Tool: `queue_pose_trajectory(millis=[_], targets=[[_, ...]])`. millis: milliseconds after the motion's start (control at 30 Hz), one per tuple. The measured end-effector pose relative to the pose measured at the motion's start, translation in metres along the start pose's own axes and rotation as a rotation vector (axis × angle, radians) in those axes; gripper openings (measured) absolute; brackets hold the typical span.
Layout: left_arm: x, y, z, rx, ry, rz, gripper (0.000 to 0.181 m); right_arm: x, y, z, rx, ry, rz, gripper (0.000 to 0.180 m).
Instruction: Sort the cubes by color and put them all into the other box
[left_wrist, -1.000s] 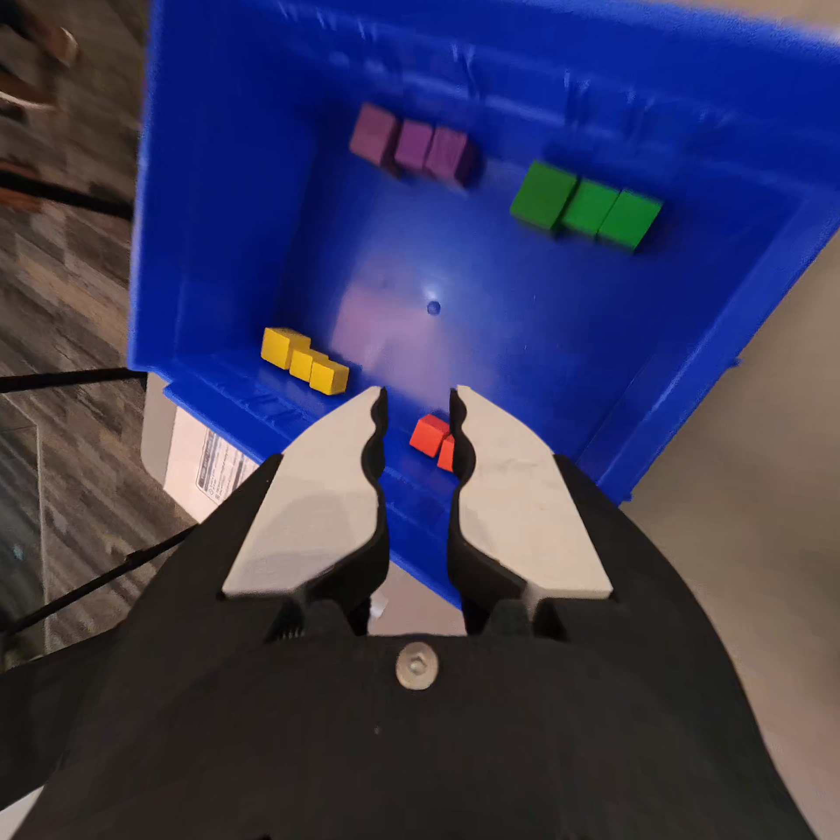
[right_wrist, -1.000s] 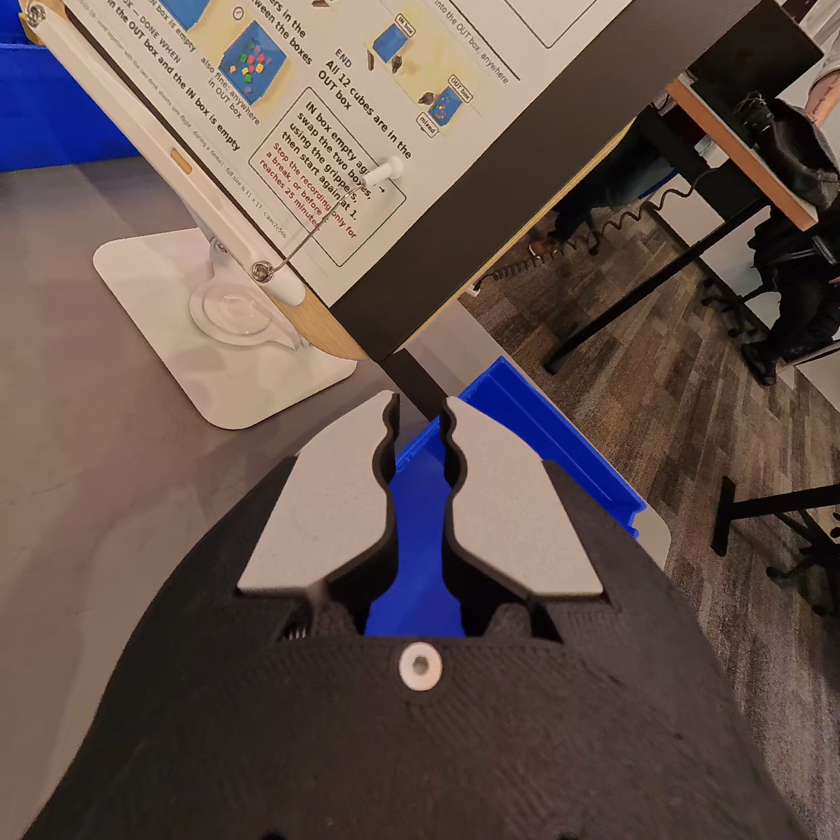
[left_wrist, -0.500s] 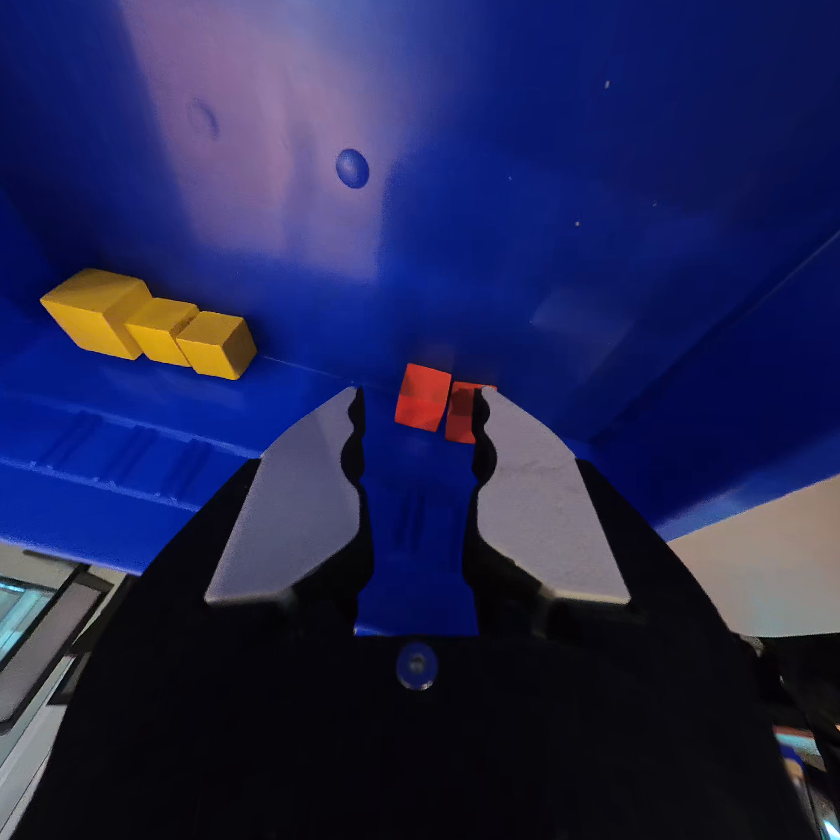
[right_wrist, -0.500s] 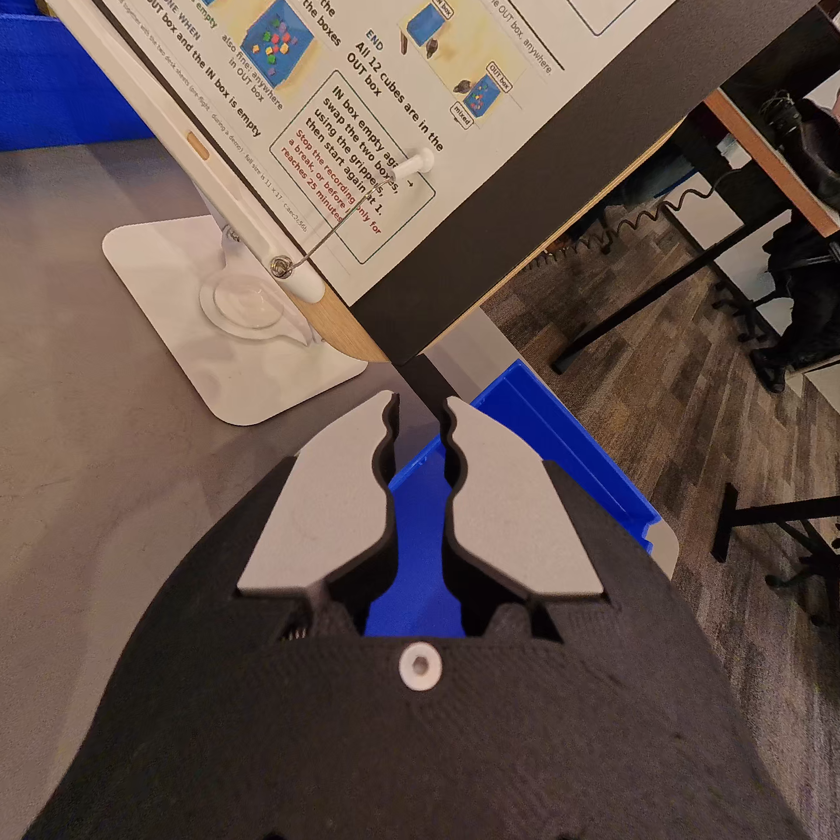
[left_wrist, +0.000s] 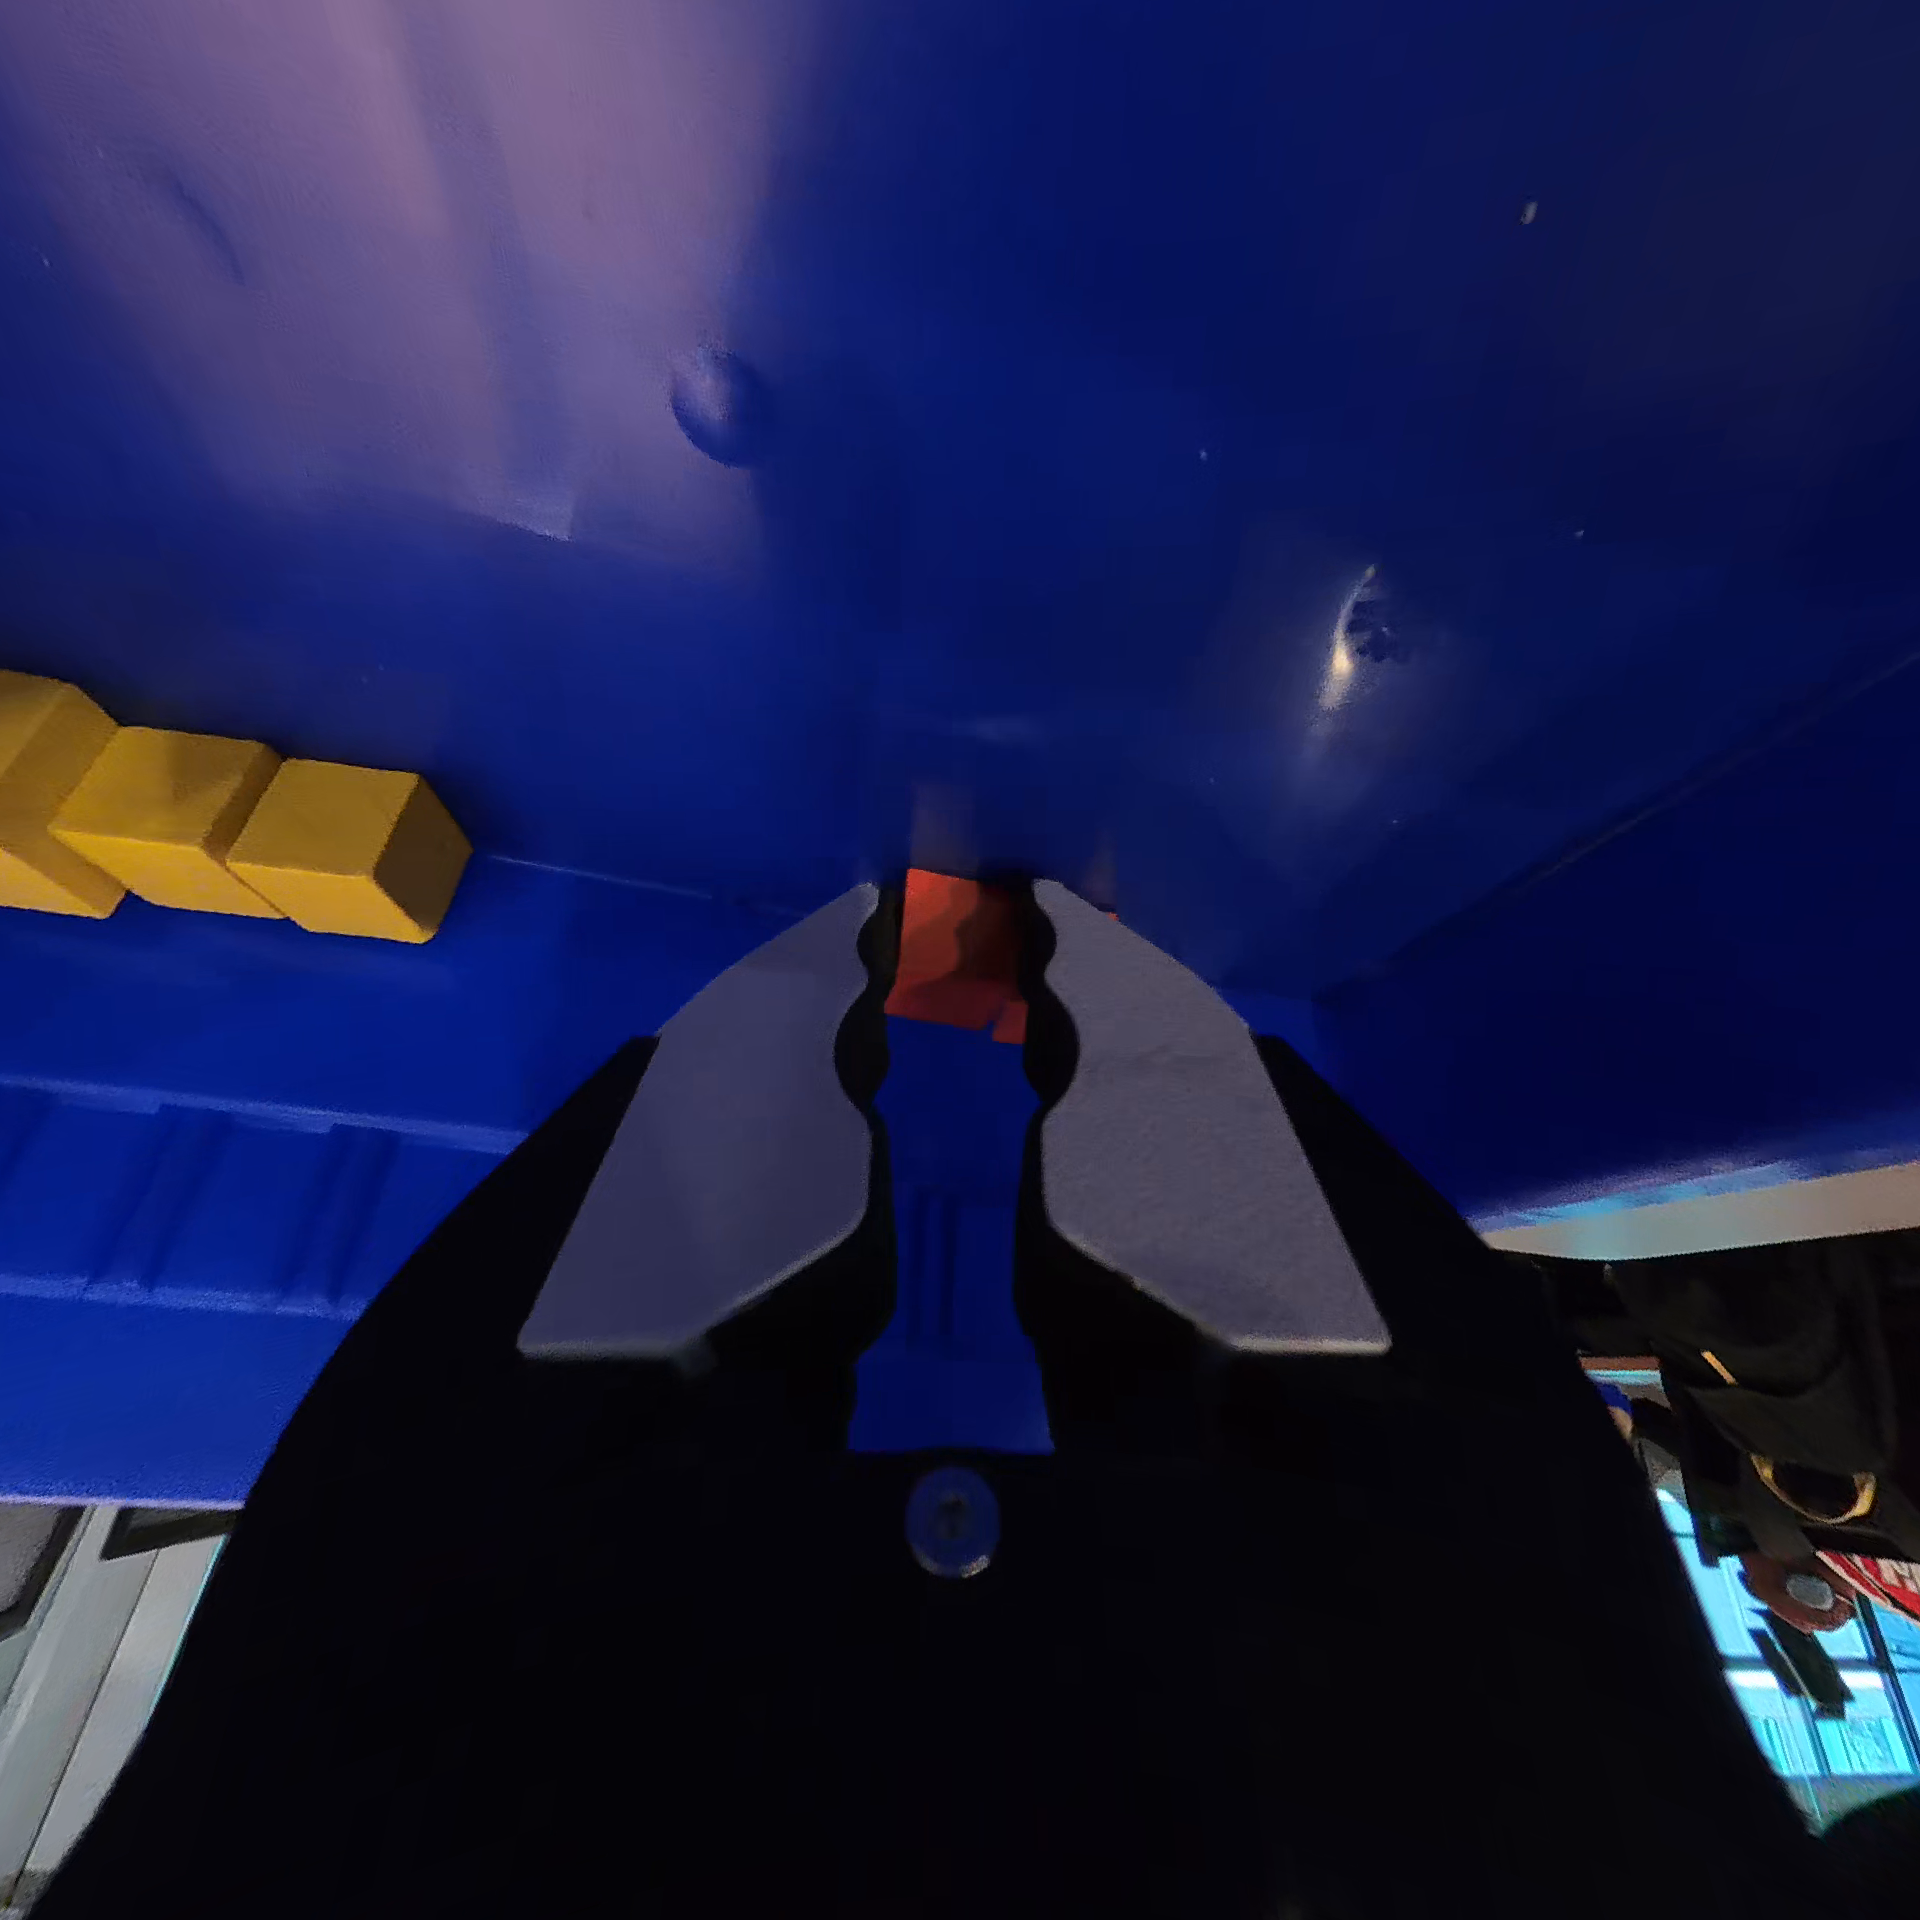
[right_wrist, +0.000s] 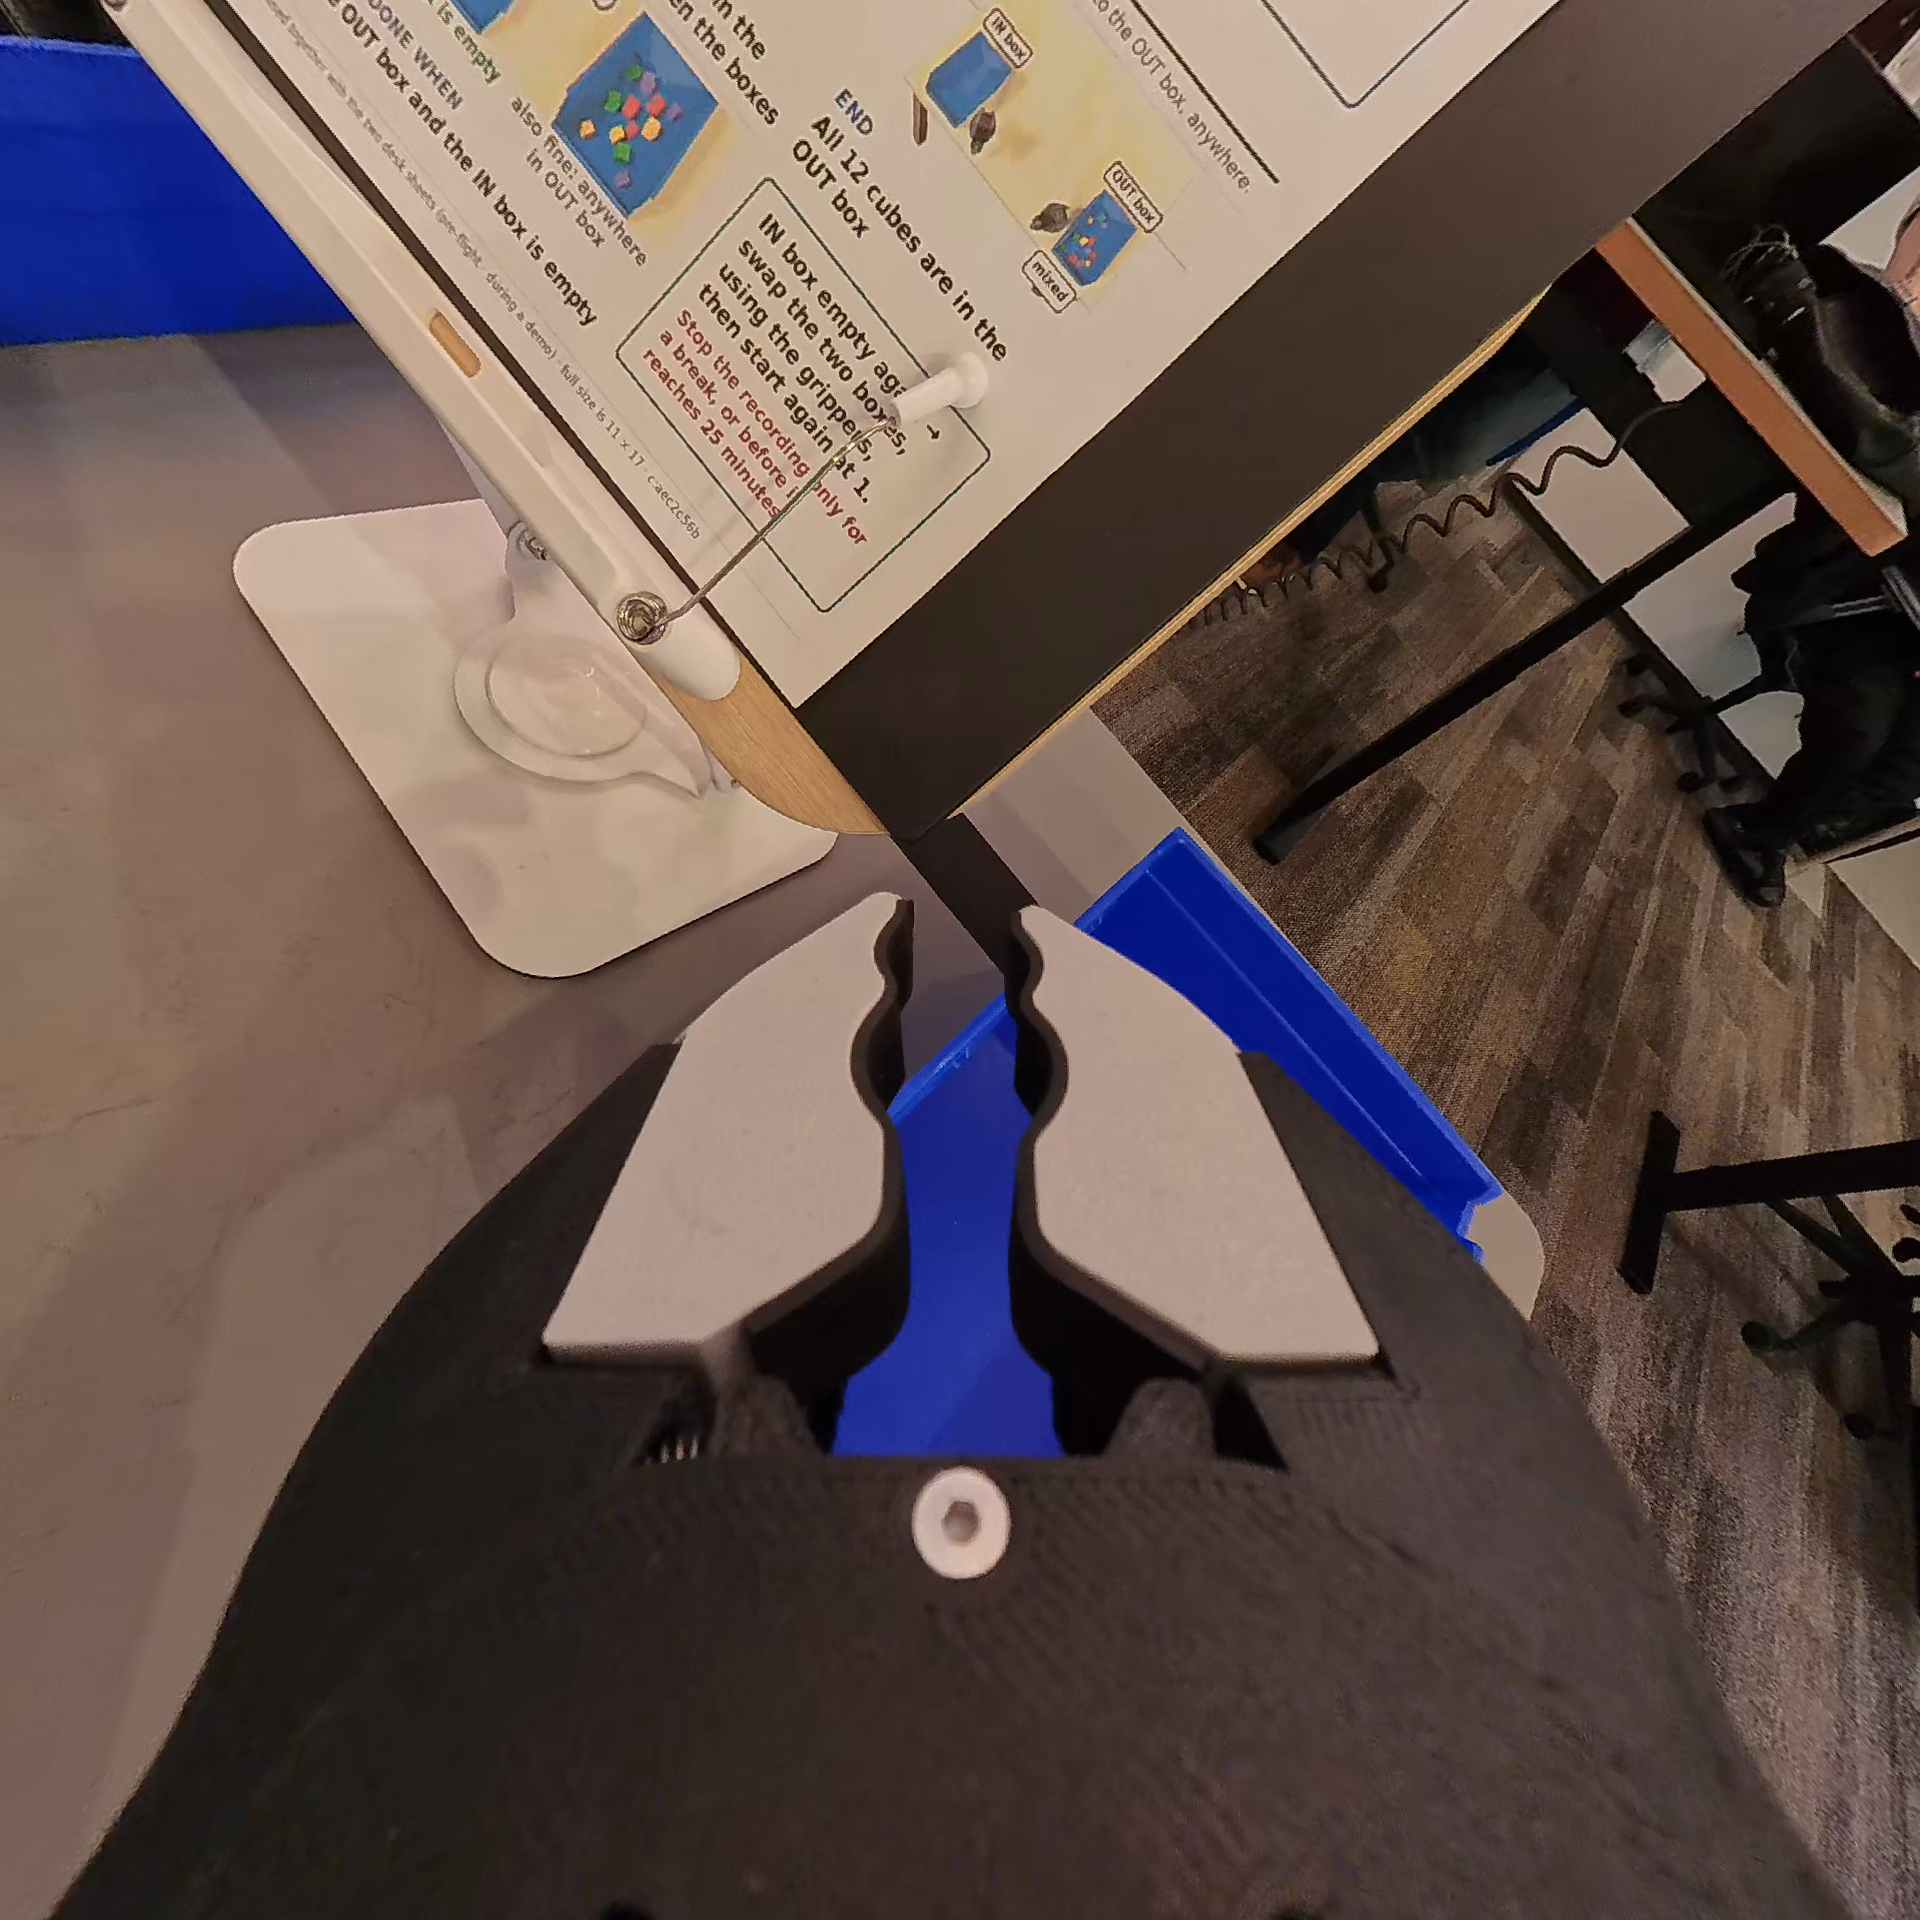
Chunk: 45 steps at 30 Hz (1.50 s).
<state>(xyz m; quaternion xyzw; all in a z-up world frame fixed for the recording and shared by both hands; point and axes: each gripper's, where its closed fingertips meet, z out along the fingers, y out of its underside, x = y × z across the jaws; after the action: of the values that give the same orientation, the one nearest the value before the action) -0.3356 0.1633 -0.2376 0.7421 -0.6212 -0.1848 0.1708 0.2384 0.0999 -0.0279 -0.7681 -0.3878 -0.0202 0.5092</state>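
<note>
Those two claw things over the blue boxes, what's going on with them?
A person holds a gripper in each hand and is sorting coloured cubes. The left gripper is down inside a blue box, its fingers on either side of a red cube by the box wall. Three yellow cubes sit in a row nearby. The right gripper holds nothing, open above another blue box beside an instruction sheet on a stand.
</note>
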Motion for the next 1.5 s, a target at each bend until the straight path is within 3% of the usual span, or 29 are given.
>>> queue_pose_trajectory(millis=[133,333,467,633,733,867,1033,1100,1233,1500], targets=[[-0.007,0.001,-0.007,0.022,-0.044,-0.015,0.022,-0.001,-0.002,-0.002,0.008,-0.002,-0.008,0.017],[-0.013,-0.008,-0.046,0.331,-0.11,-0.124,0.021,-0.011,-0.014,-0.007,0.05,-0.013,-0.048,0.017],[-0.004,-0.014,-0.081,0.637,-0.058,-0.212,0.021,-0.033,-0.038,-0.016,0.137,-0.046,-0.135,0.021],[0.028,-0.023,-0.168,1.223,0.088,-0.276,0.021,-0.092,-0.081,-0.031,0.313,-0.09,-0.363,0.032],[0.068,-0.032,-0.225,1.531,0.207,-0.186,0.021,-0.144,-0.106,-0.035,0.435,-0.136,-0.499,0.039],[0.123,-0.052,-0.284,1.809,0.352,-0.034,0.021,-0.214,-0.131,-0.031,0.59,-0.218,-0.619,0.049],[0.181,-0.084,-0.326,1.929,0.389,0.208,0.021,-0.255,-0.147,-0.007,0.628,-0.333,-0.579,0.061],[0.196,-0.093,-0.341,1.978,0.348,0.292,0.021,-0.261,-0.152,0.001,0.617,-0.418,-0.457,0.064],[0.209,-0.116,-0.35,1.954,0.171,0.392,0.021,-0.251,-0.156,0.011,0.587,-0.537,-0.207,0.061],[0.217,-0.139,-0.355,1.913,0.122,0.45,0.021,-0.246,-0.15,0.01,0.562,-0.591,-0.197,0.039]])
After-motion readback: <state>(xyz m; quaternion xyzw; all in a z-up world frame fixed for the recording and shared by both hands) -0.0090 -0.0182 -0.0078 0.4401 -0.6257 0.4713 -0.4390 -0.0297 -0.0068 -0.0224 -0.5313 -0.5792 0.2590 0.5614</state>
